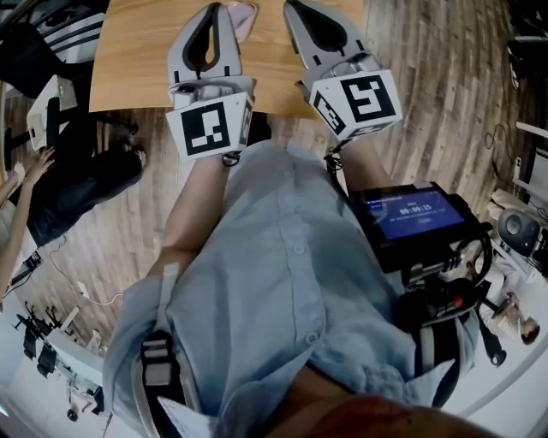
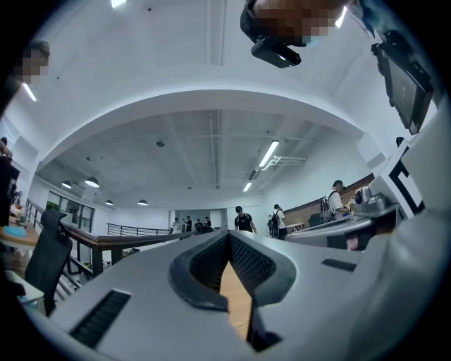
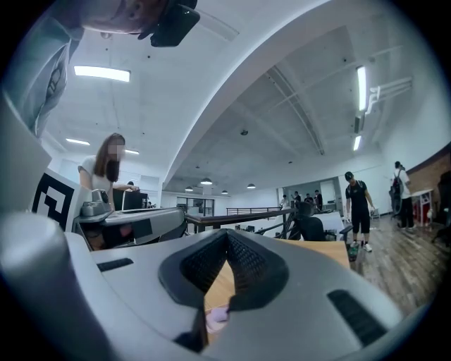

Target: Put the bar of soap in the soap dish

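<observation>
Both grippers are held up in front of my chest and point at the wooden table (image 1: 137, 51) at the top of the head view. The left gripper (image 1: 214, 10) is shut with nothing between its tips, and in its own view (image 2: 227, 238) only table wood shows through the gap behind them. Beside it, the right gripper (image 1: 294, 7) is also shut and holds nothing. A small pink object (image 1: 243, 14) lies on the table between the two, partly hidden by the left gripper. It shows again low in the right gripper view (image 3: 216, 316). I cannot tell whether it is the soap or the dish.
A person in dark trousers (image 1: 81, 184) sits at the left, close to the table's corner. A device with a blue screen (image 1: 413, 214) hangs at my waist. An office chair (image 3: 310, 229) stands beyond the table, and people (image 3: 359, 204) stand on the plank floor farther off.
</observation>
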The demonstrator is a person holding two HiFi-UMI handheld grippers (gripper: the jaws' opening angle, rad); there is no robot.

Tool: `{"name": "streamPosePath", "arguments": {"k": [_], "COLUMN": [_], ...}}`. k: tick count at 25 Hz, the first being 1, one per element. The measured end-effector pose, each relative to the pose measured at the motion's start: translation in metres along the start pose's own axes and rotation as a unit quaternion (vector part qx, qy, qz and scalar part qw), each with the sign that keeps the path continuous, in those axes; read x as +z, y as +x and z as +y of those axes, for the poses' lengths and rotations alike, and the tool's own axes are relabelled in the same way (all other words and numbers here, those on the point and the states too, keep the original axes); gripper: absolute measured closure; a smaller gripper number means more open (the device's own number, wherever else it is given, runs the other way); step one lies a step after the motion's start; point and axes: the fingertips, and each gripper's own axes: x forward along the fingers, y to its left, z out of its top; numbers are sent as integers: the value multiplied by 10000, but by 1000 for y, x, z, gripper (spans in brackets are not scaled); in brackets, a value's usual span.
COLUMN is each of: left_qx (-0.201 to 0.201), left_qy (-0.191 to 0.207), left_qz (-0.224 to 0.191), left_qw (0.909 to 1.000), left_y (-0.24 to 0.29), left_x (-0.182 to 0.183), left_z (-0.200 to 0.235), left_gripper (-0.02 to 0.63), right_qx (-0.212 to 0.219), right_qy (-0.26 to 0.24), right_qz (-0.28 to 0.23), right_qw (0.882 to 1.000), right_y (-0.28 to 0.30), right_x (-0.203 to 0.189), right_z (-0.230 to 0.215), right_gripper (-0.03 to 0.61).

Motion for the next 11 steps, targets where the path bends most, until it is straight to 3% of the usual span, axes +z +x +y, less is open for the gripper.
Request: {"name": "streamPosePath", "arguments": {"k": [11], "left_qx": [-8], "left_qy": [40], "left_qz": [12], "left_qw": [10000], "left_y": [20], "left_x": [-13], "left_z": [17], "left_gripper": [607], "right_qx": [106], "right_qy": [-11], "right_qz": [49], "right_qw": [9999], "right_y": [31], "right_x": [-8], "right_z": [-4], "right_gripper": [573]}}
